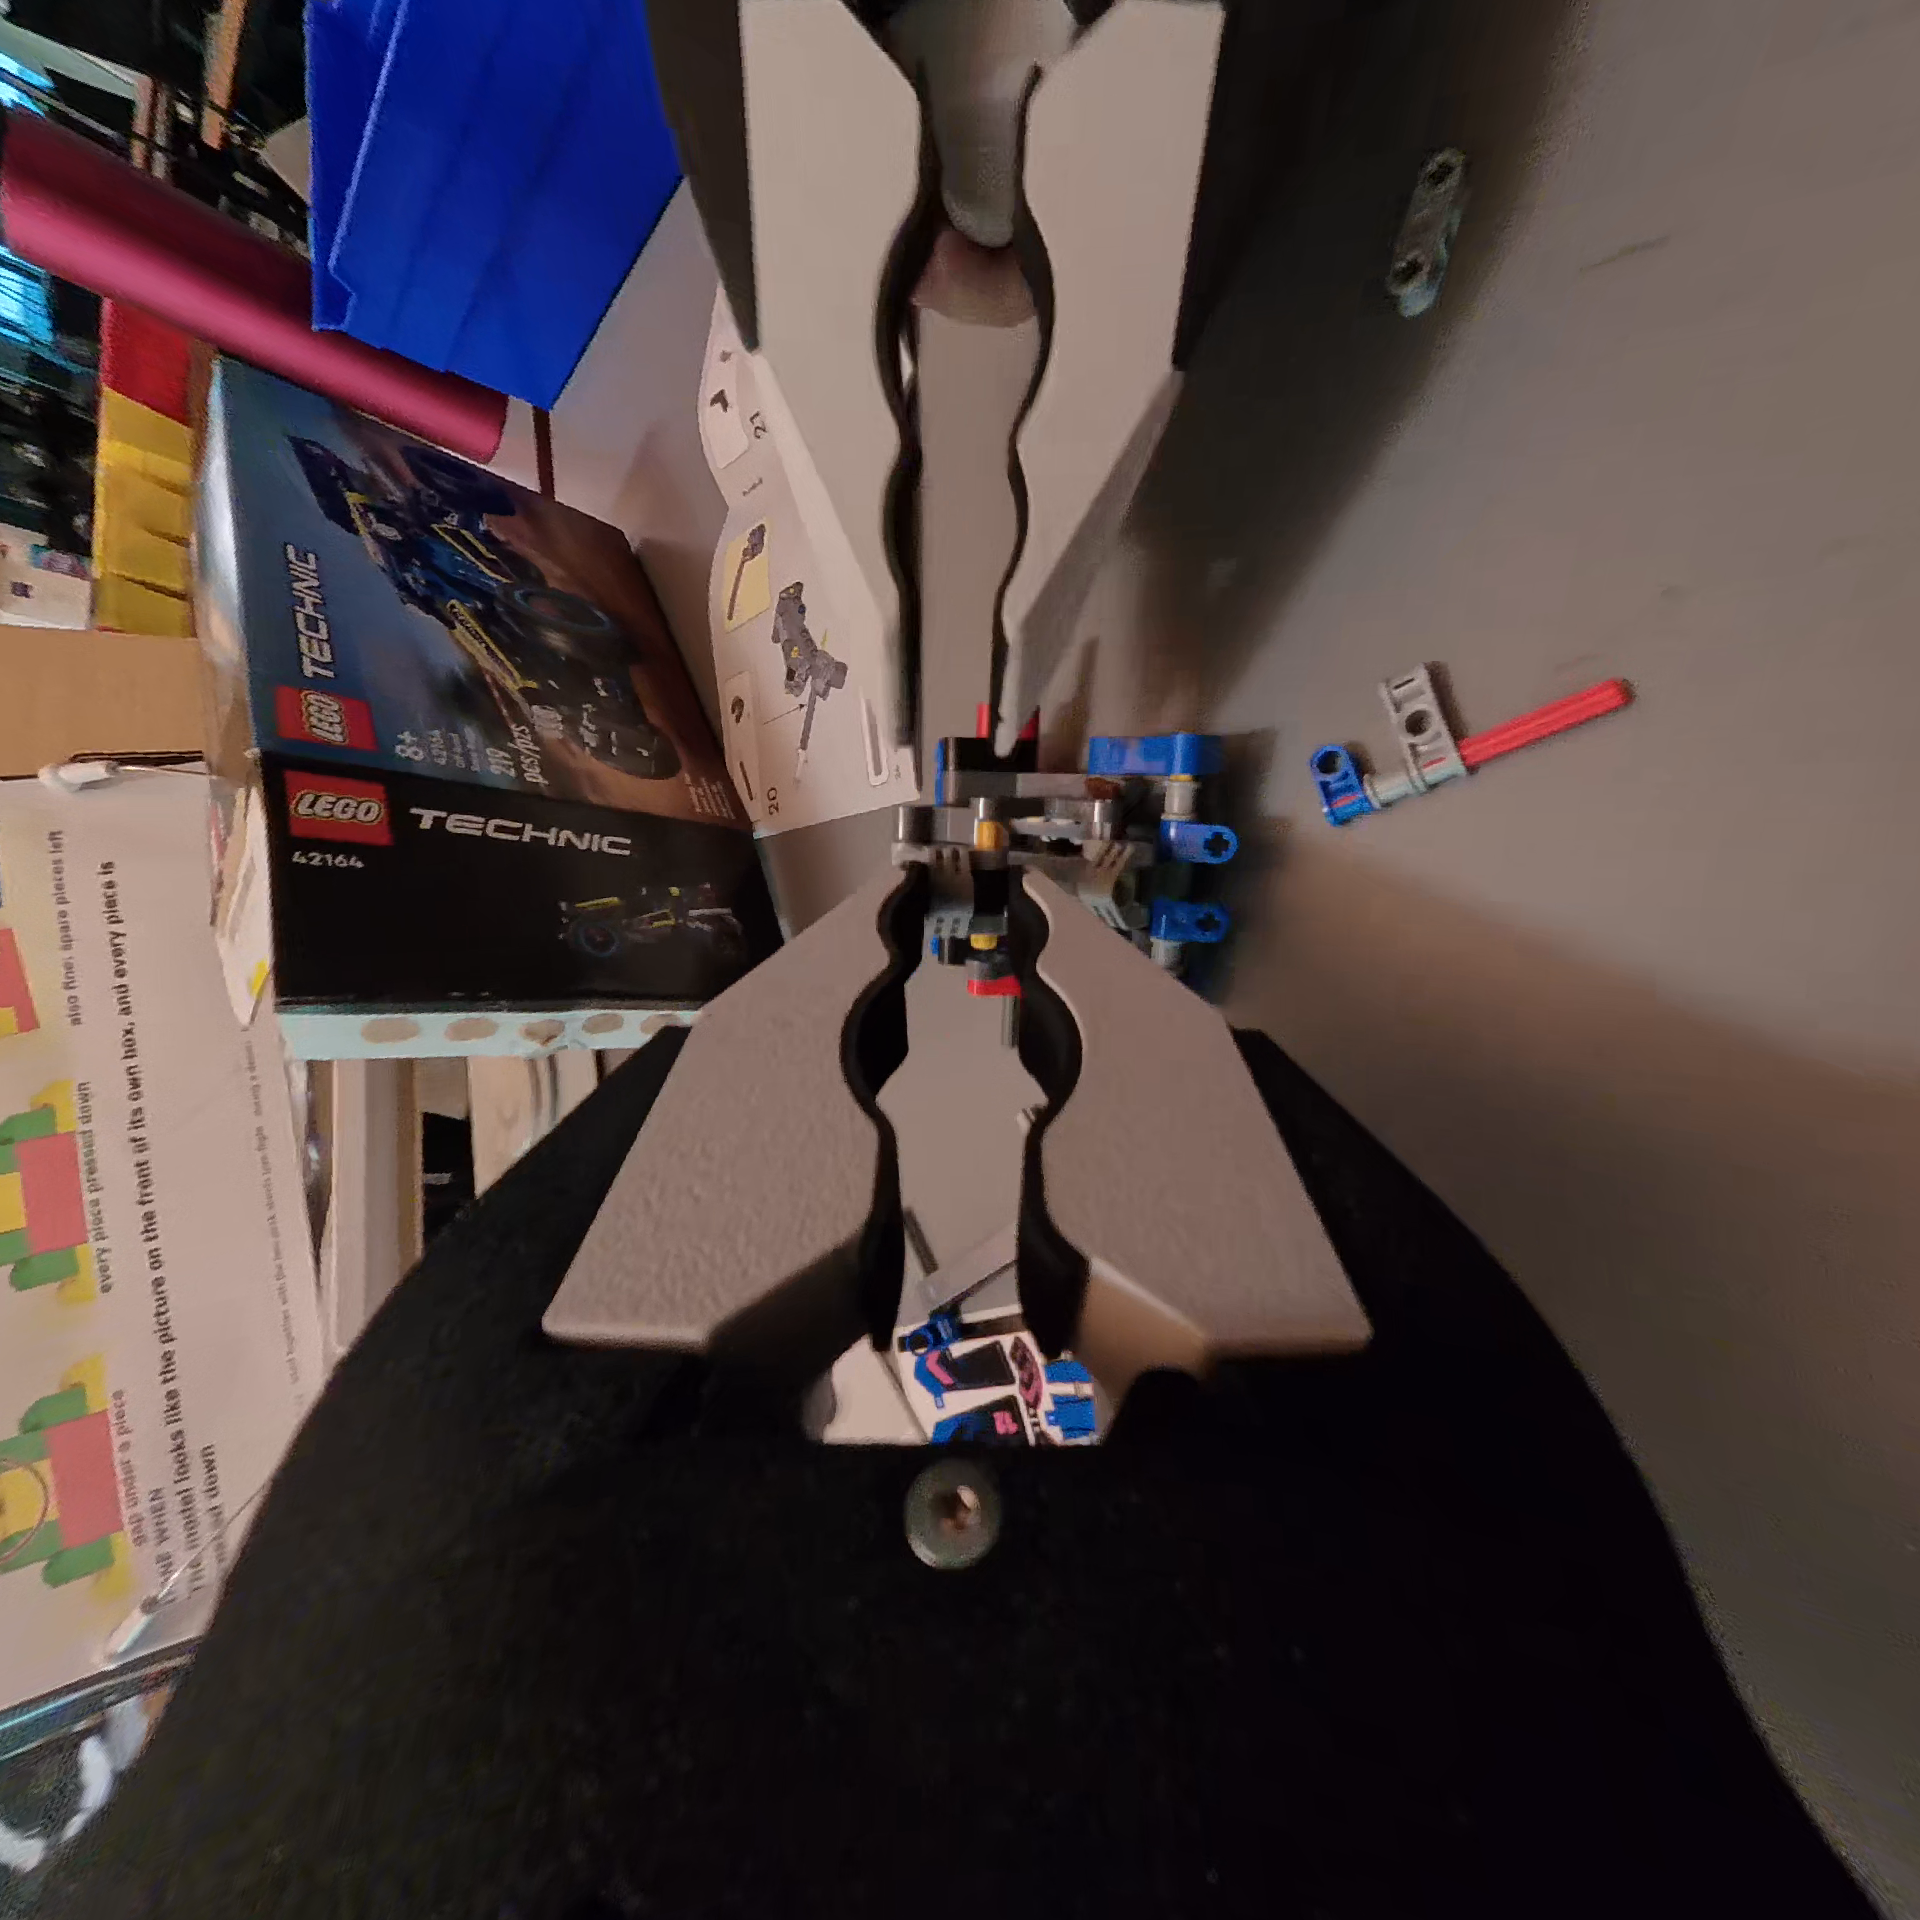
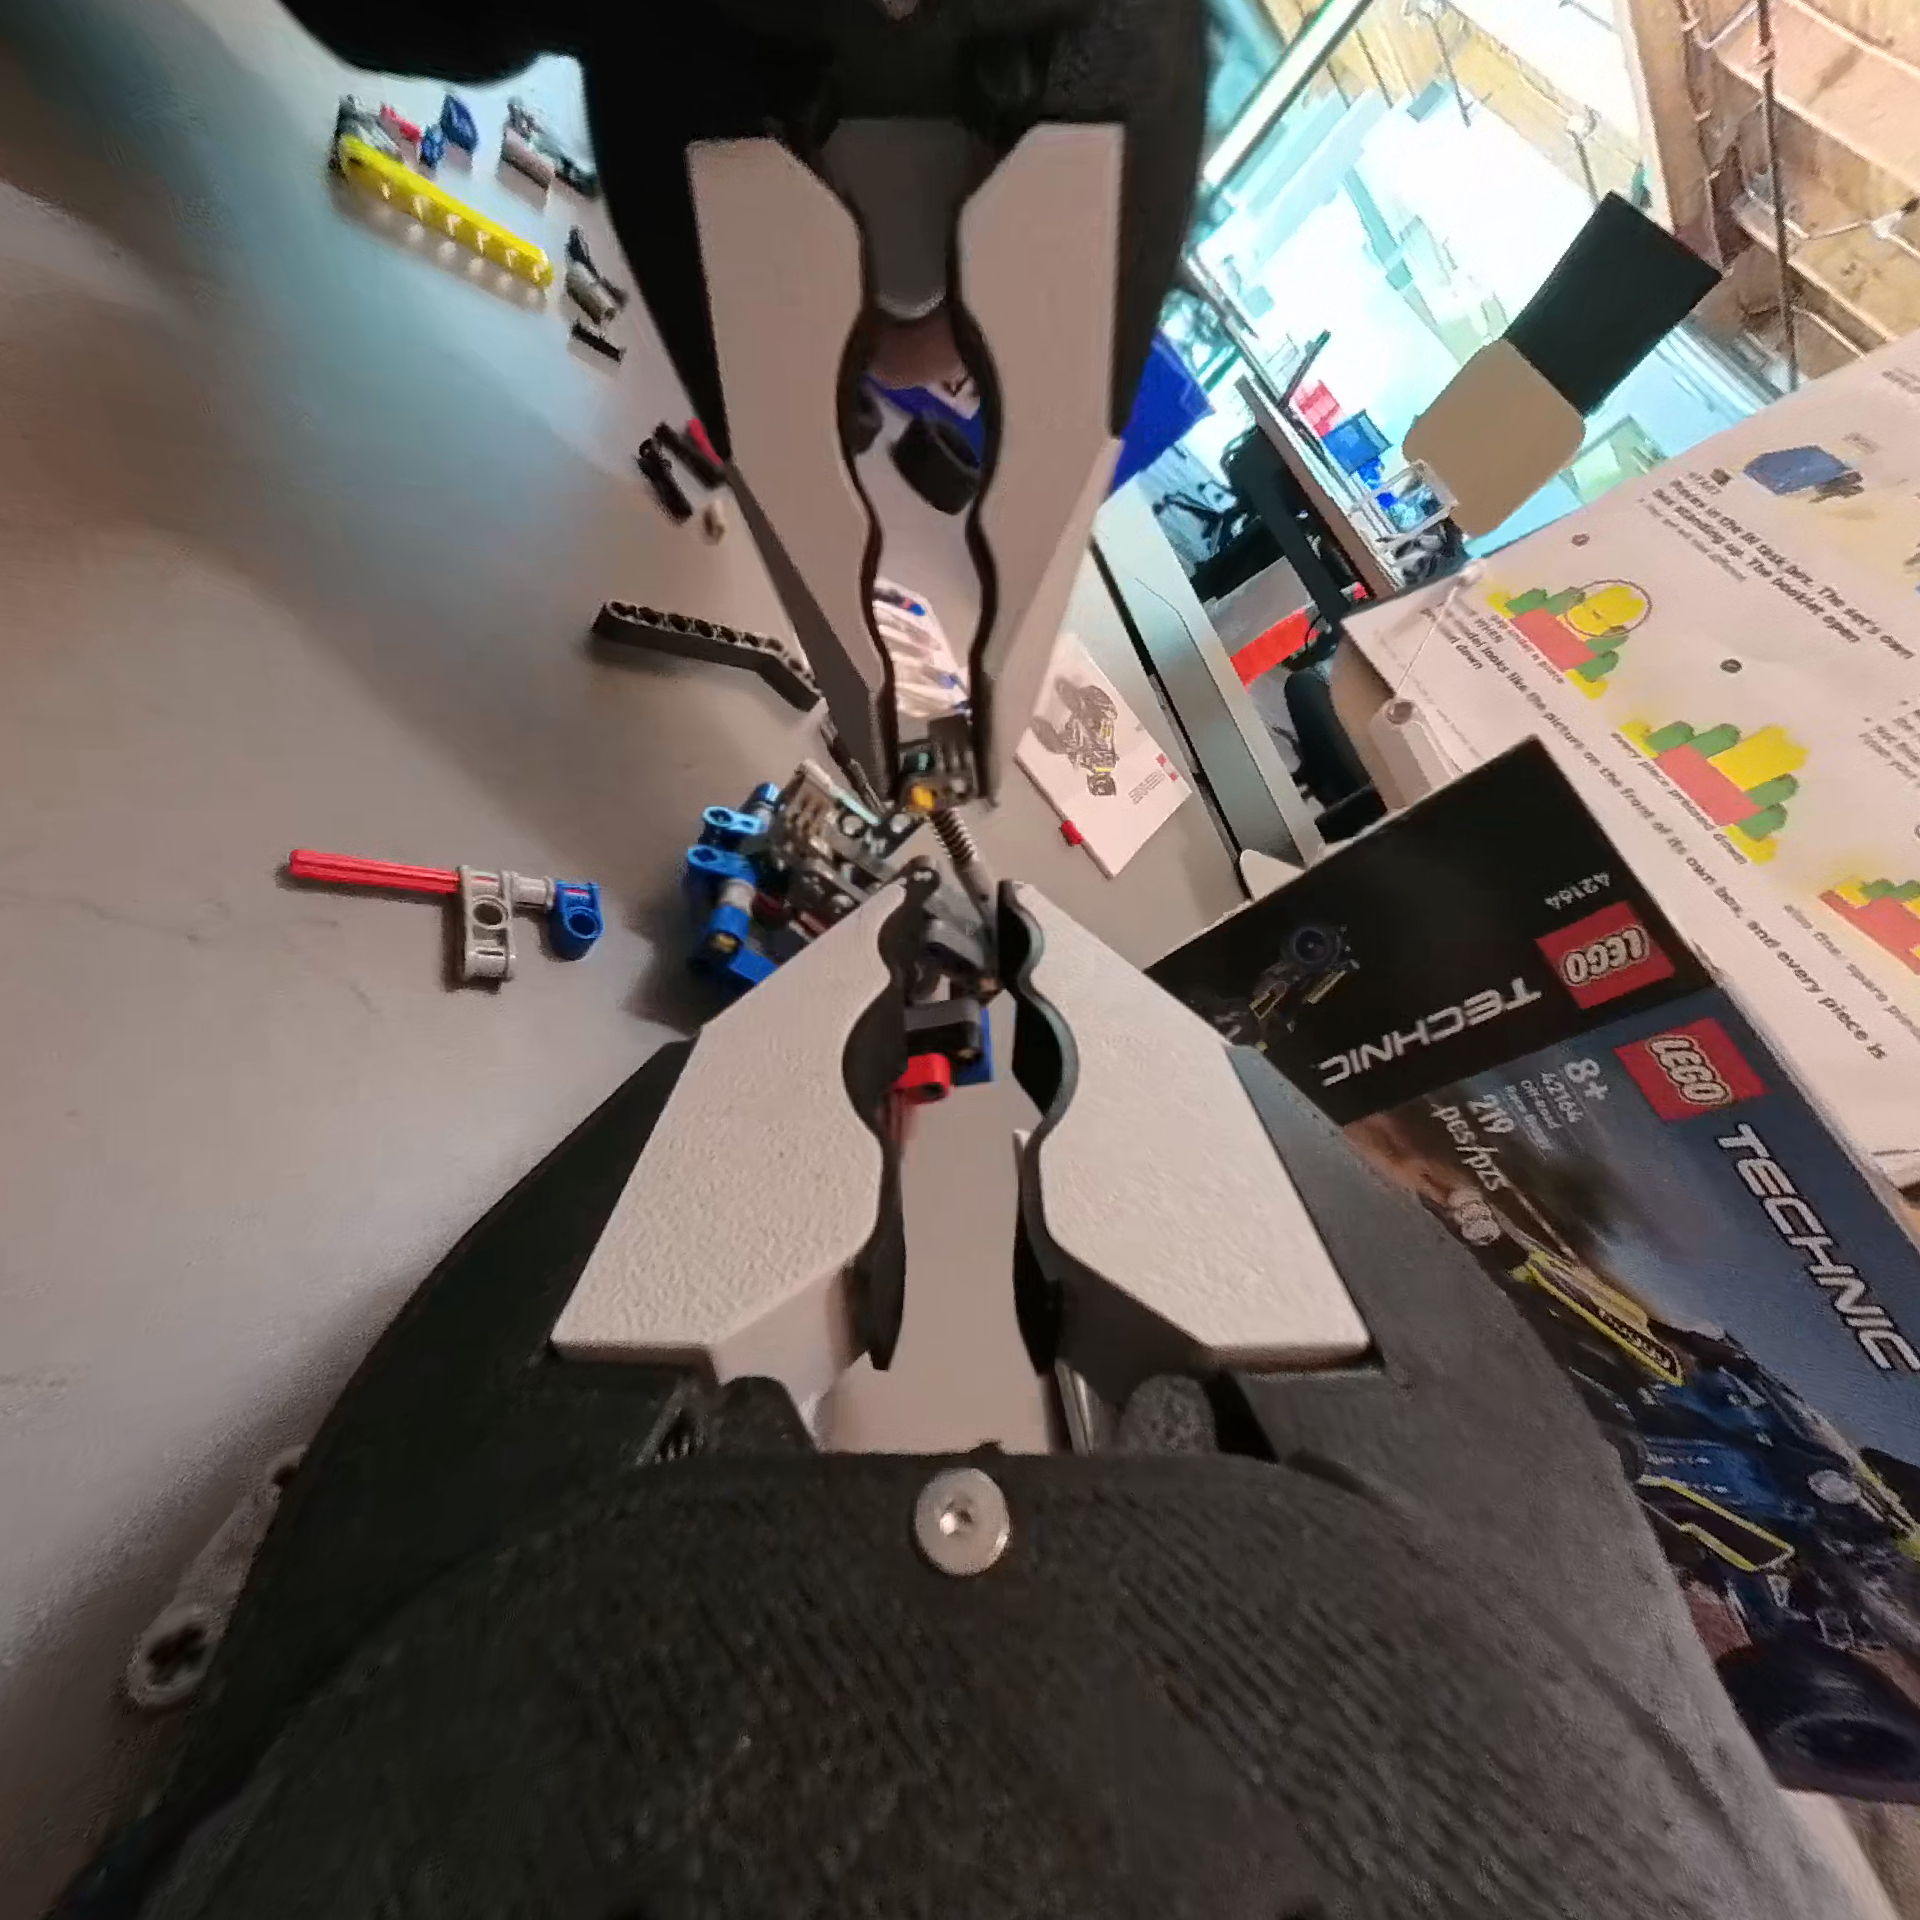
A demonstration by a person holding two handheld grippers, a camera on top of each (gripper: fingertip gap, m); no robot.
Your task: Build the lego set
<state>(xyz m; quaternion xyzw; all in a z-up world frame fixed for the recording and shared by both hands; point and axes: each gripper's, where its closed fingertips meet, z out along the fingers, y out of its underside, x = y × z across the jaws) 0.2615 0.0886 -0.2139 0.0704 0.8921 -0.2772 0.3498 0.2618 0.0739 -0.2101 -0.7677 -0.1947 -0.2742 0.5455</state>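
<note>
While both claws converge on one object, the left claw (image 1: 971, 914) is closed on the grey-and-black end of a partly built brick model (image 1: 1049, 831), its pads pressing the narrow black and grey stack between them. The right claw (image 2: 951, 914) grips the opposite end of the same model (image 2: 831, 842), pads against a dark grey piece just below a small coiled spring (image 2: 958, 831); a red connector (image 2: 920, 1075) sits further back between its fingers. Blue connectors project from the model's side, and the model lies low over the grey surface (image 2: 260, 623). Near it rests a loose sub-assembly: a red axle (image 1: 1538, 717) joined to a grey piece and a blue connector. An open instruction booklet (image 1: 790, 623) lies just beside the model, with the kit box (image 1: 468, 748) next to it. Farther off on the surface lie a long black beam (image 2: 707, 639), a yellow beam (image 2: 447, 213) and small loose parts. A blue bin (image 1: 478, 187) stands beyond the box.
</note>
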